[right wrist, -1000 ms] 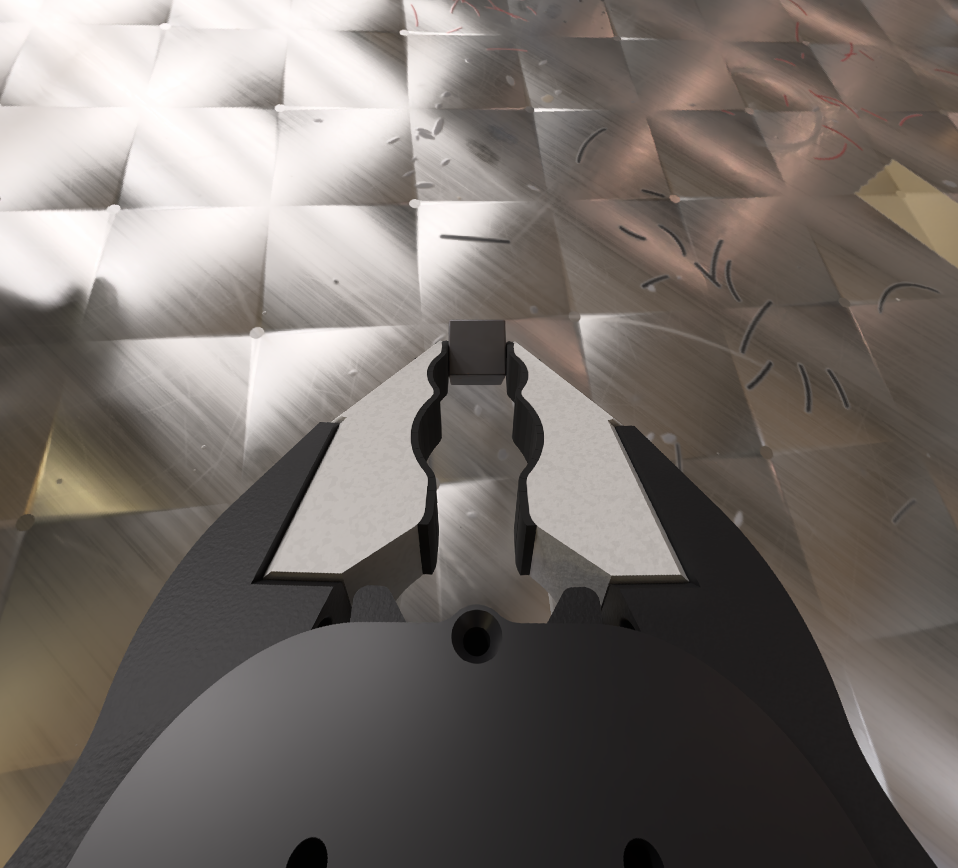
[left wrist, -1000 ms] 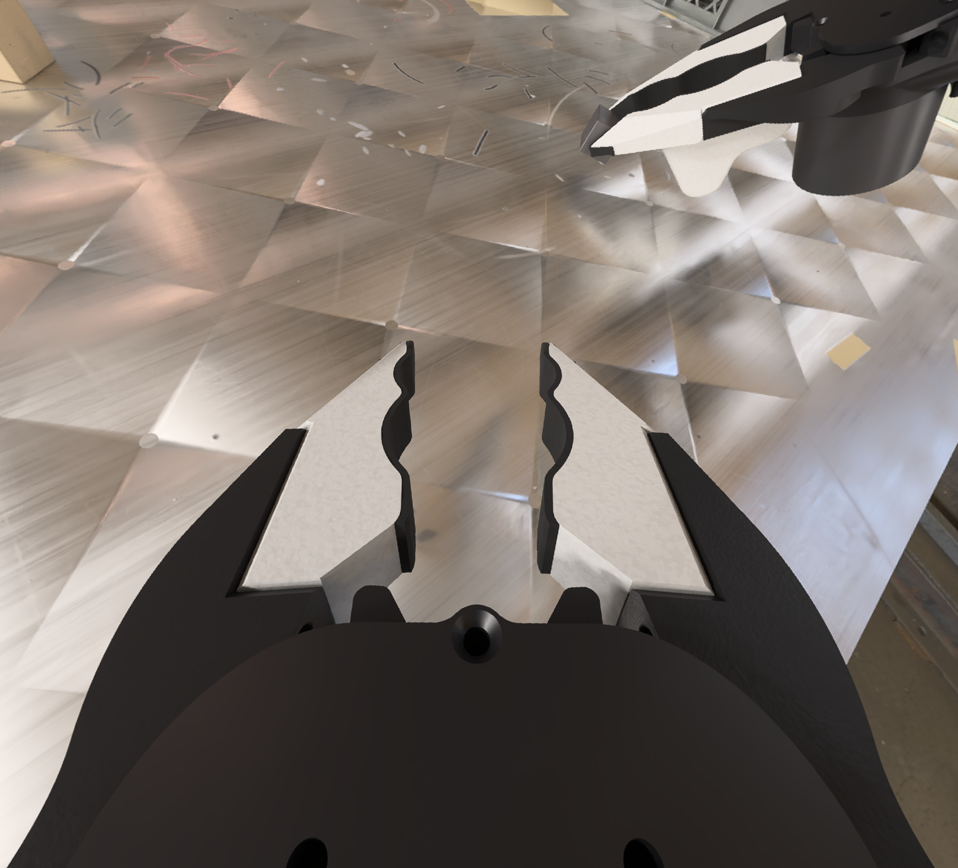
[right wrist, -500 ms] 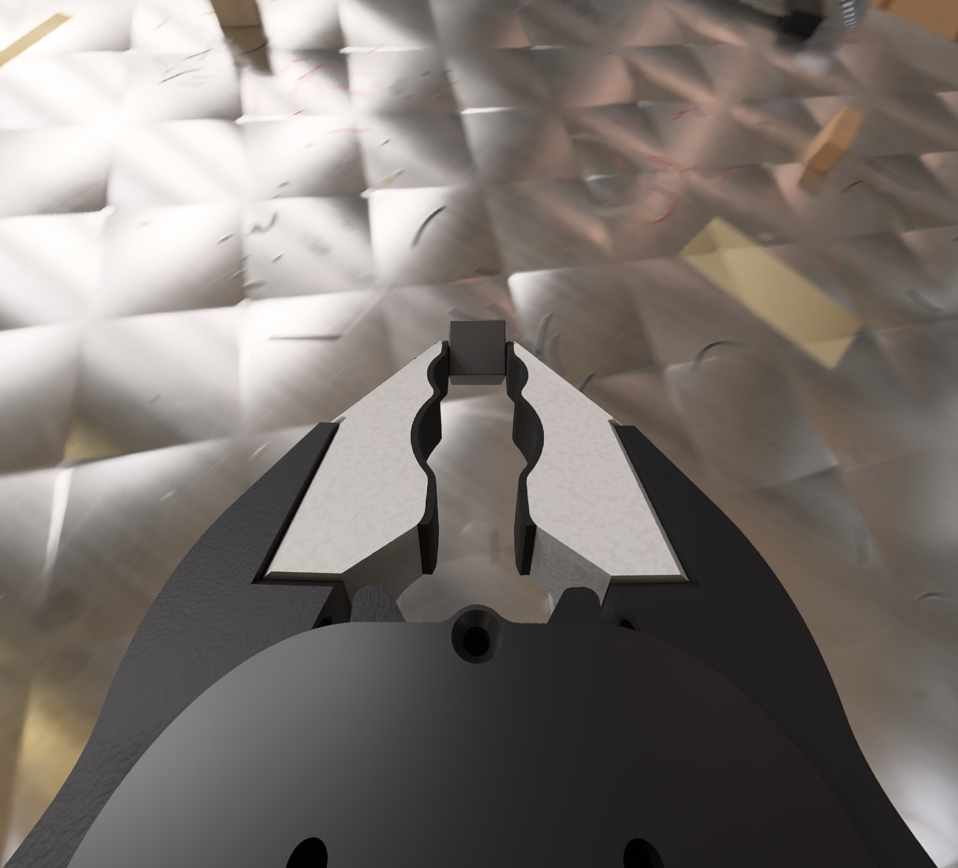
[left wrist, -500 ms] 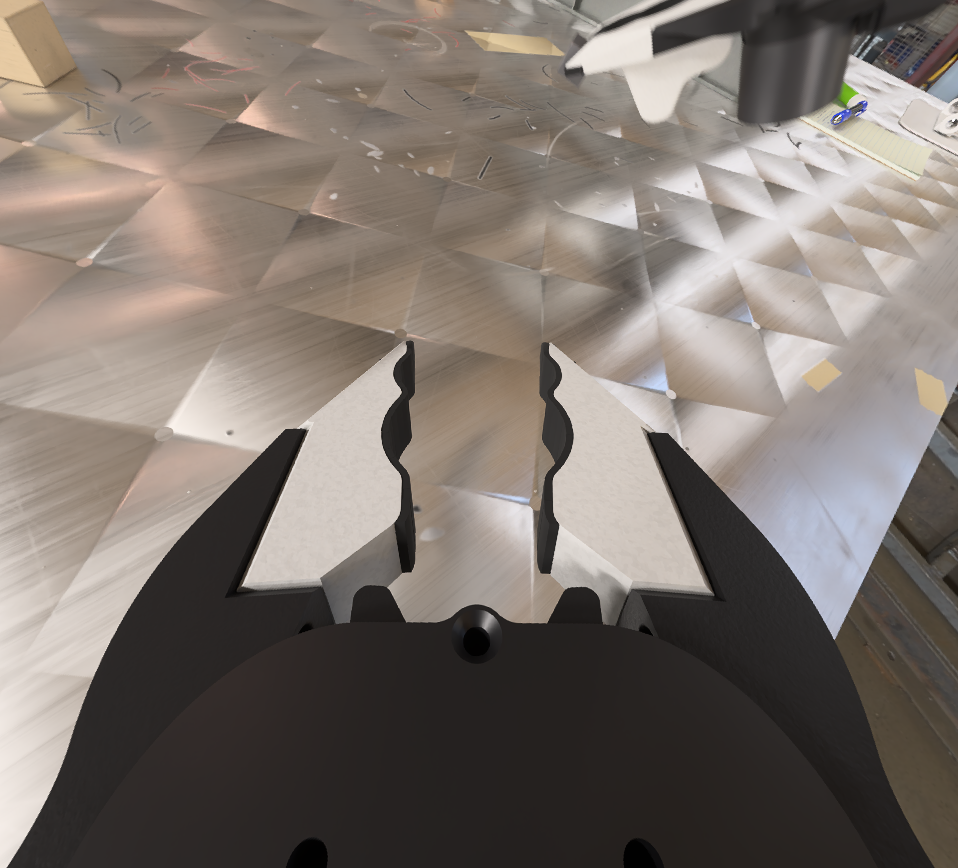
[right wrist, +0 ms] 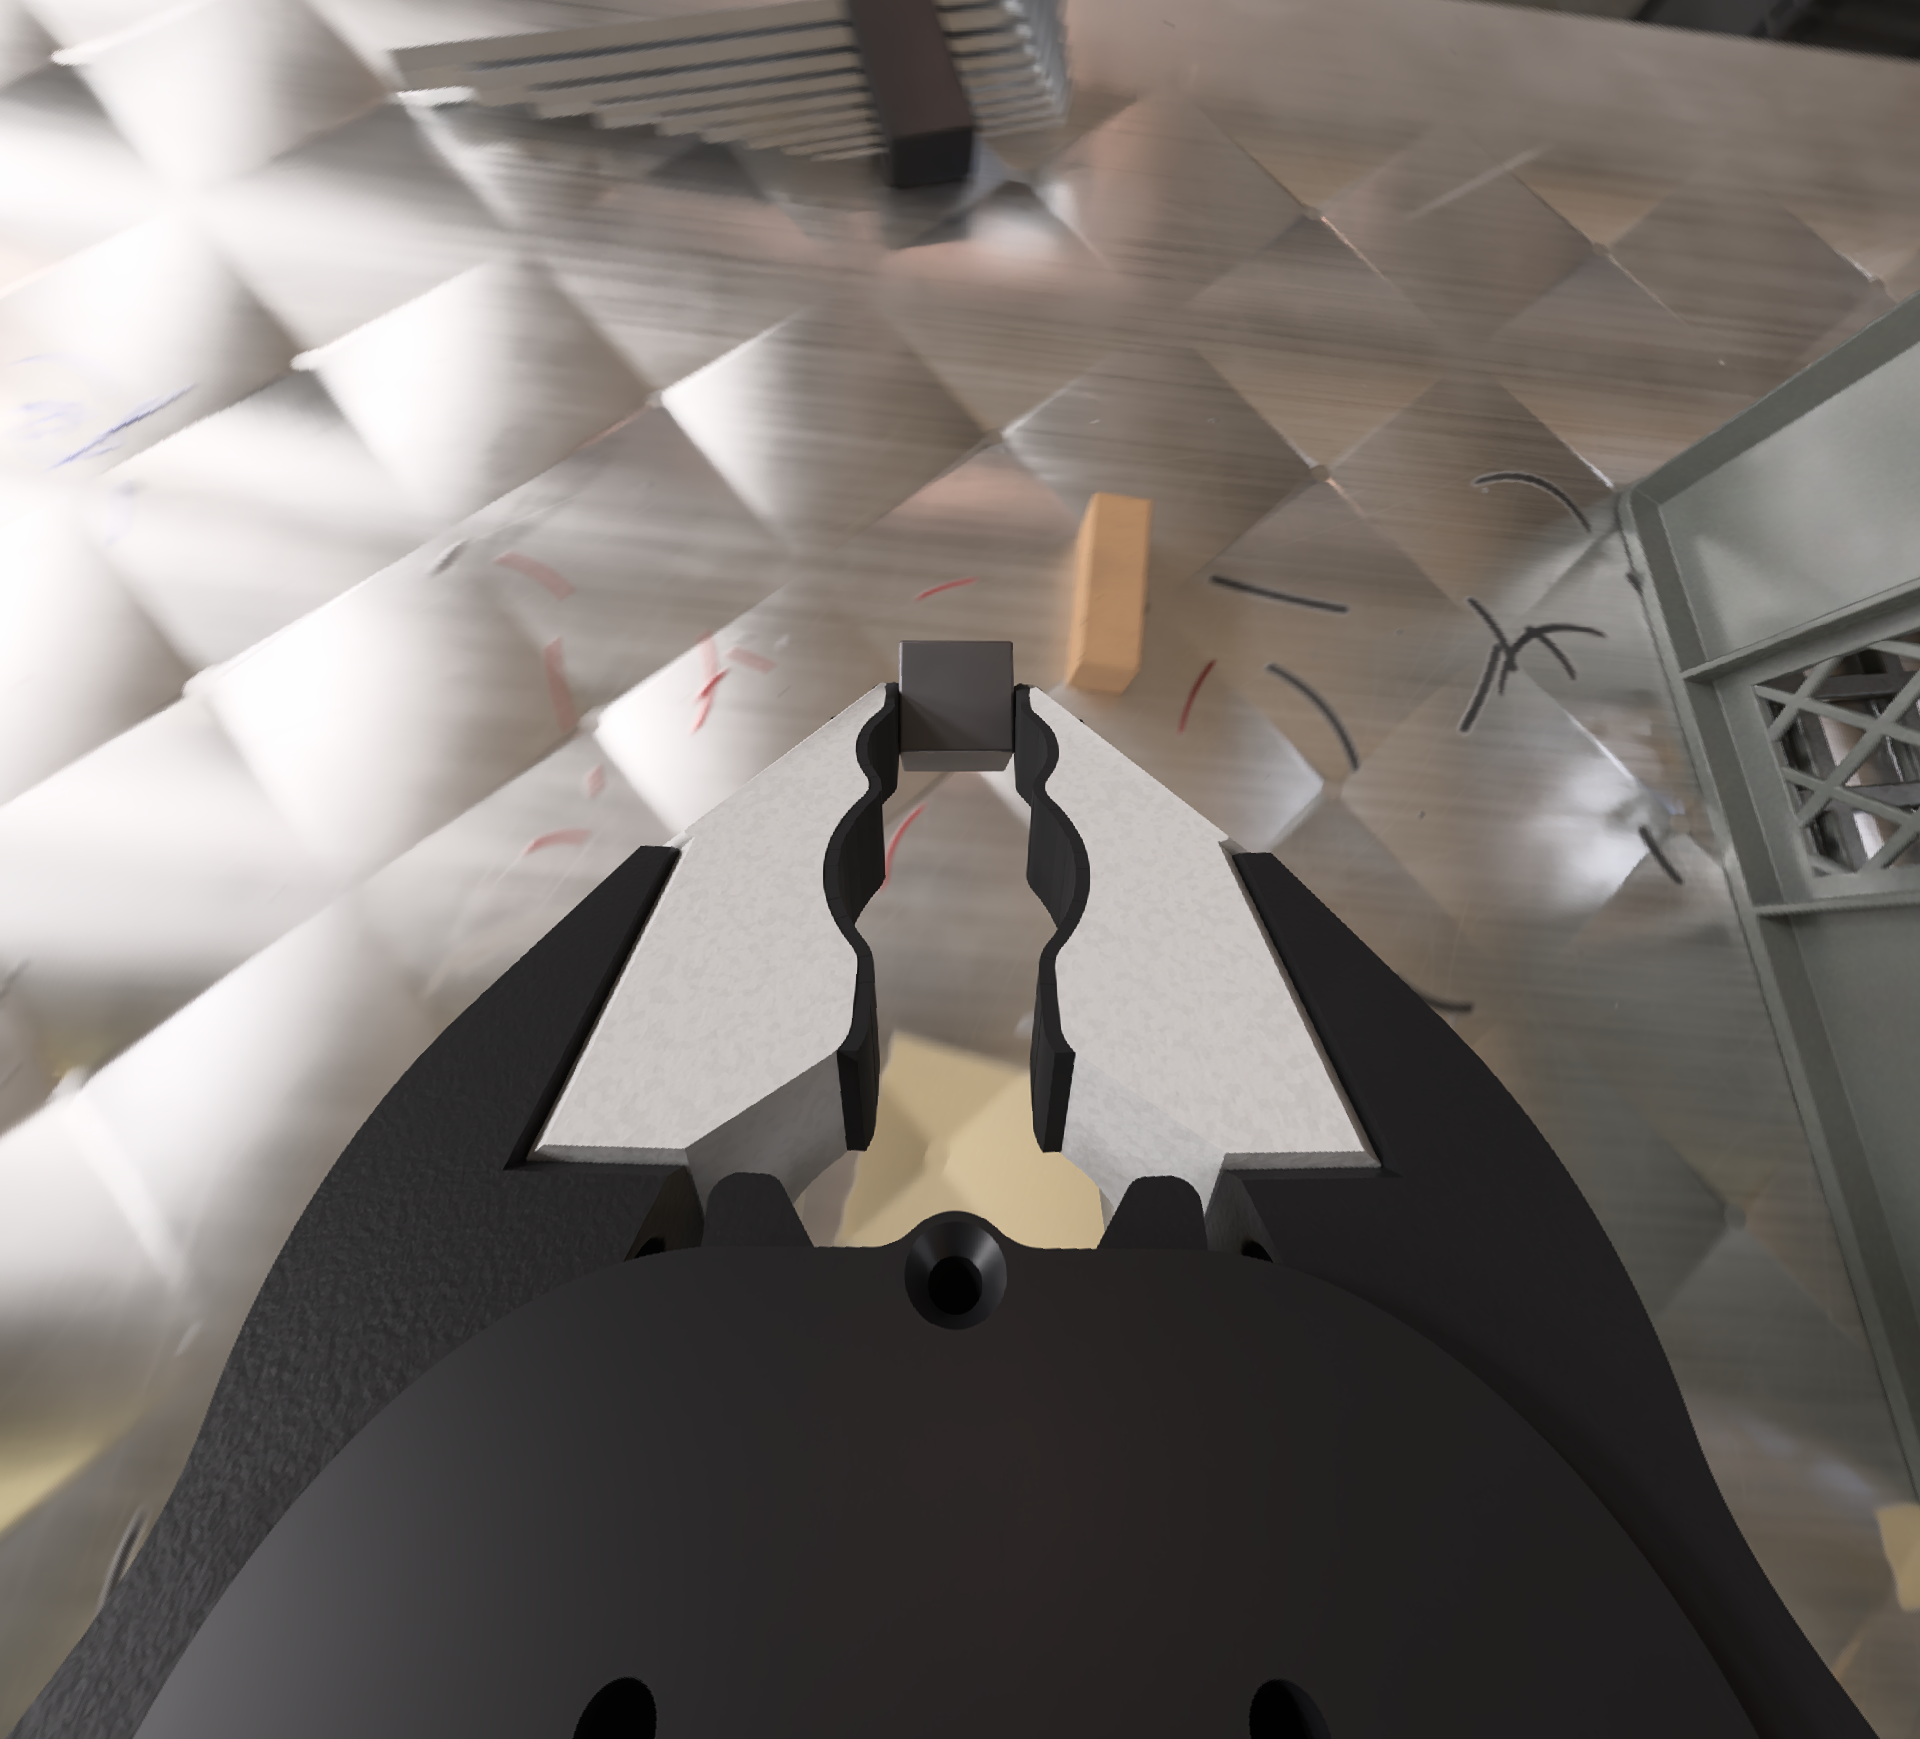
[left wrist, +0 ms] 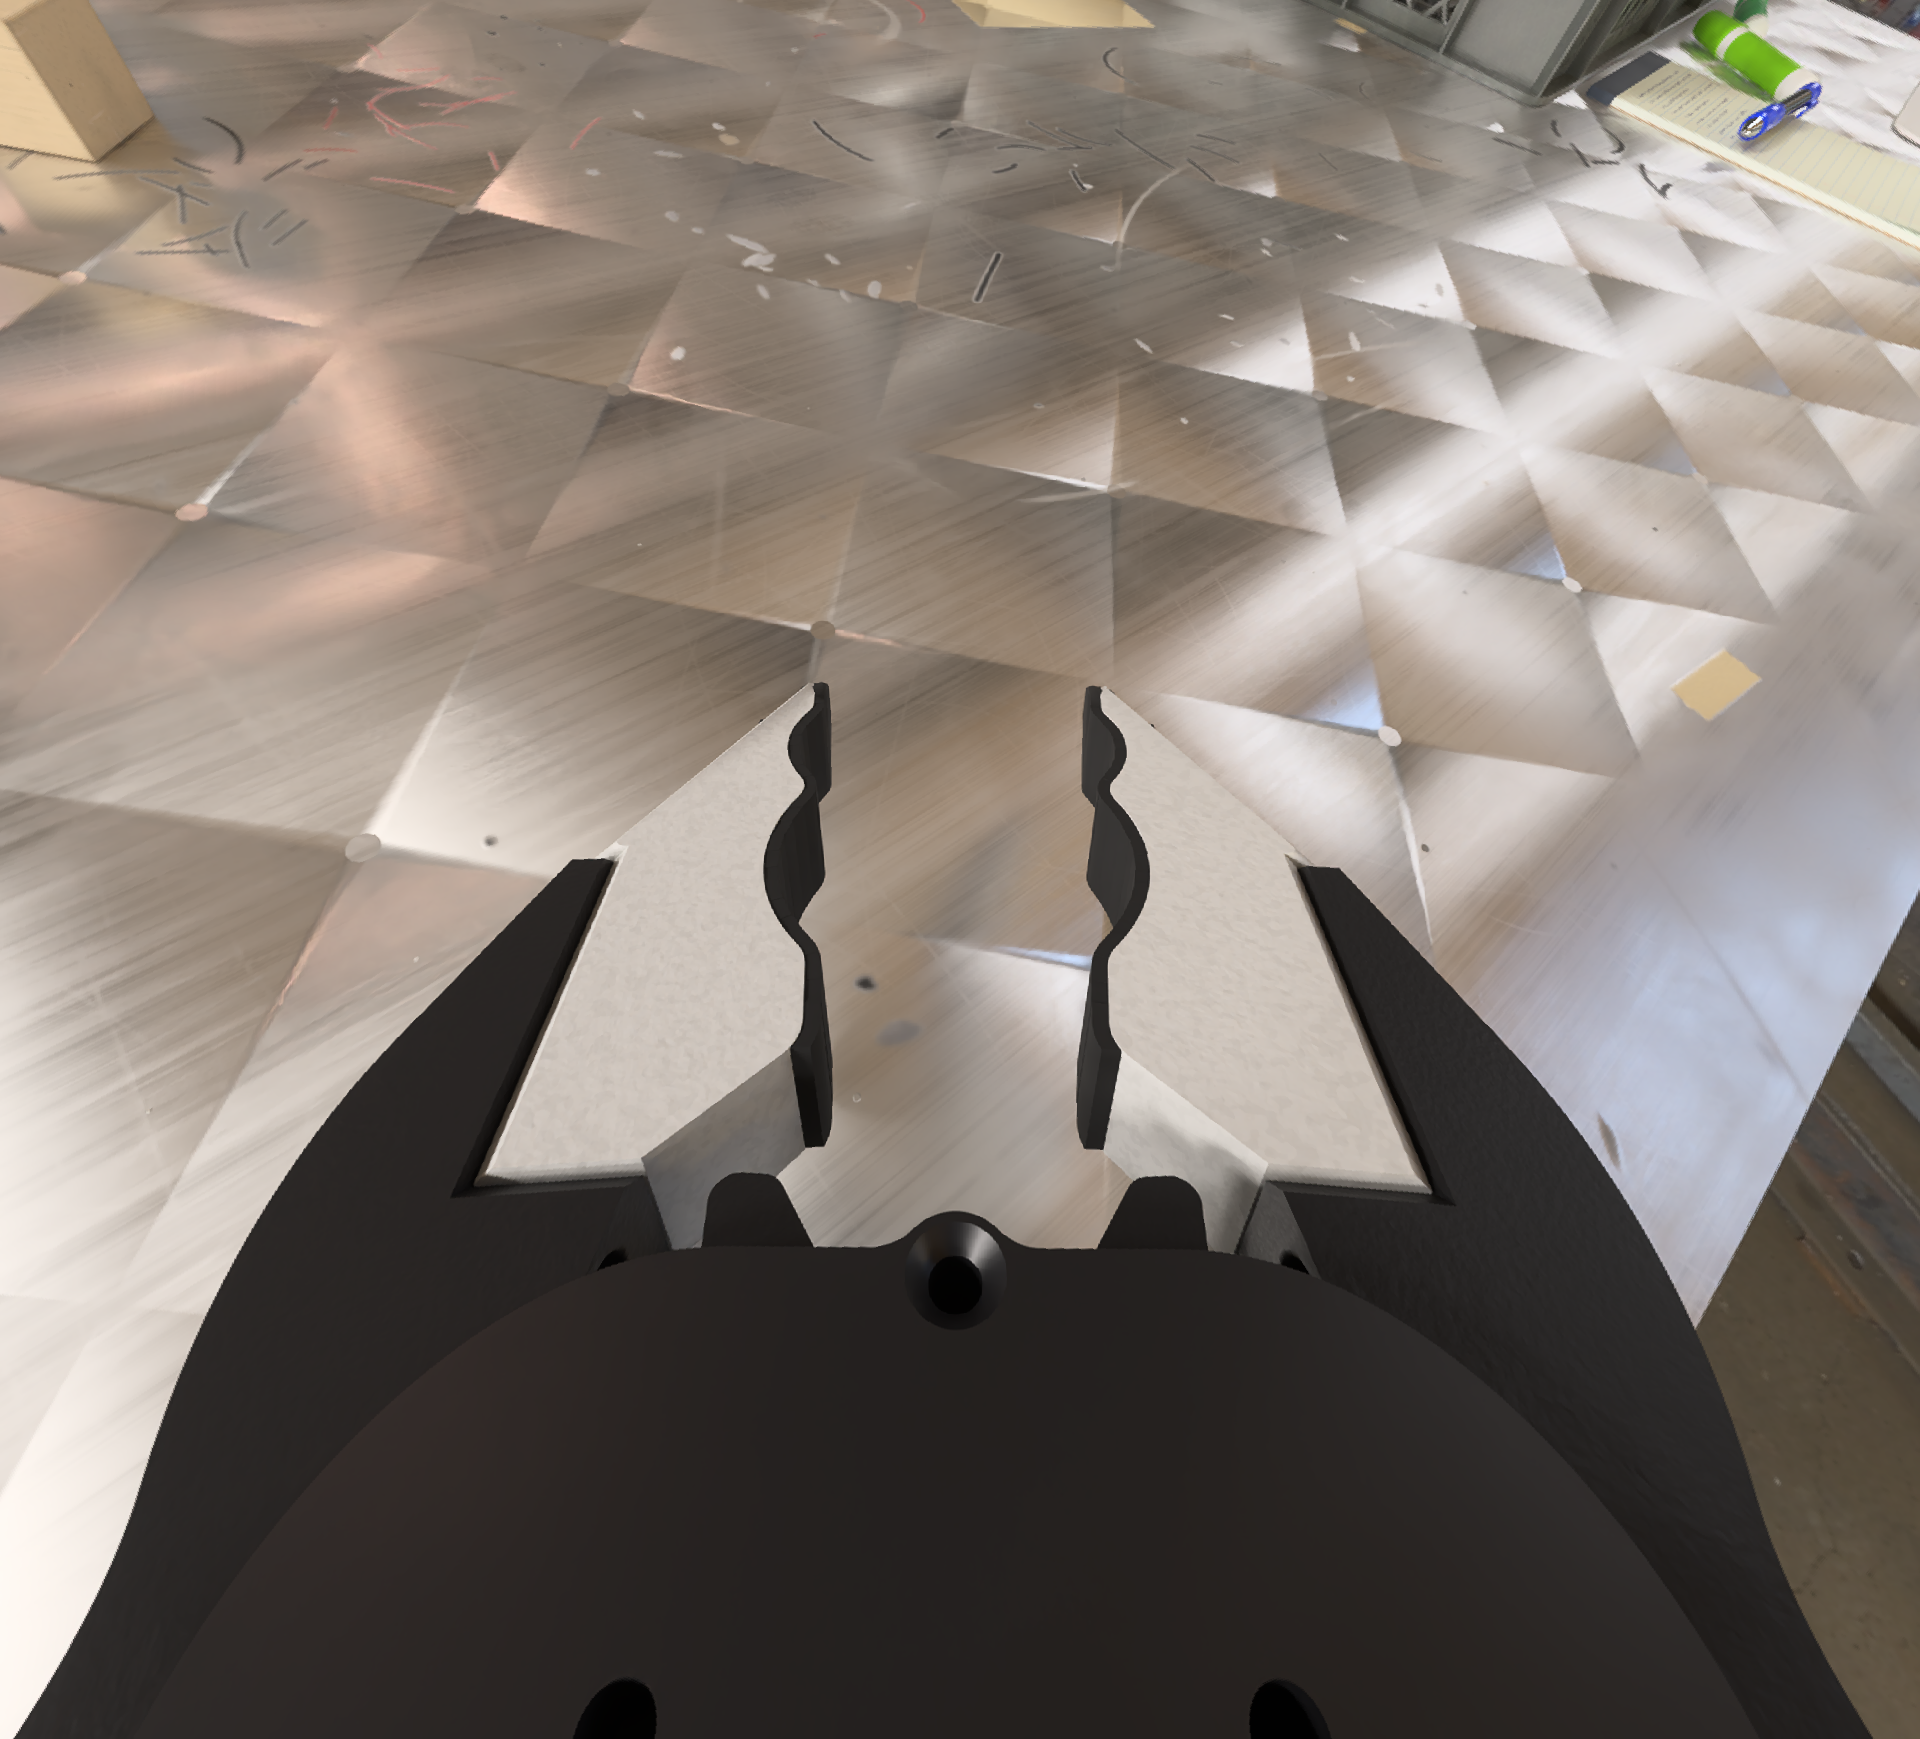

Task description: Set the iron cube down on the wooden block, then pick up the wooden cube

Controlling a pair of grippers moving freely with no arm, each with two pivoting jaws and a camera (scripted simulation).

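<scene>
My right gripper [right wrist: 956,702] pinches the iron cube [right wrist: 955,700] at its fingertips, above the metal table [right wrist: 416,463]; an orange wooden block [right wrist: 1110,590] lies just beyond, its far surroundings blurred. My left gripper [left wrist: 956,702] hangs half open, empty; a pale wooden block [left wrist: 57,79] is cut off at left.

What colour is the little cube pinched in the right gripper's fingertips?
Dark grey, with a dull metallic look. The iron cube shows best in the right wrist view.

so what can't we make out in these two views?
- Right wrist view: the pale flat piece under the right tool is mostly hidden by its body; the crate is cut by the right edge.
- Left wrist view: large wooden block is cut by the left edge; right tool and iron cube are absent.
</scene>
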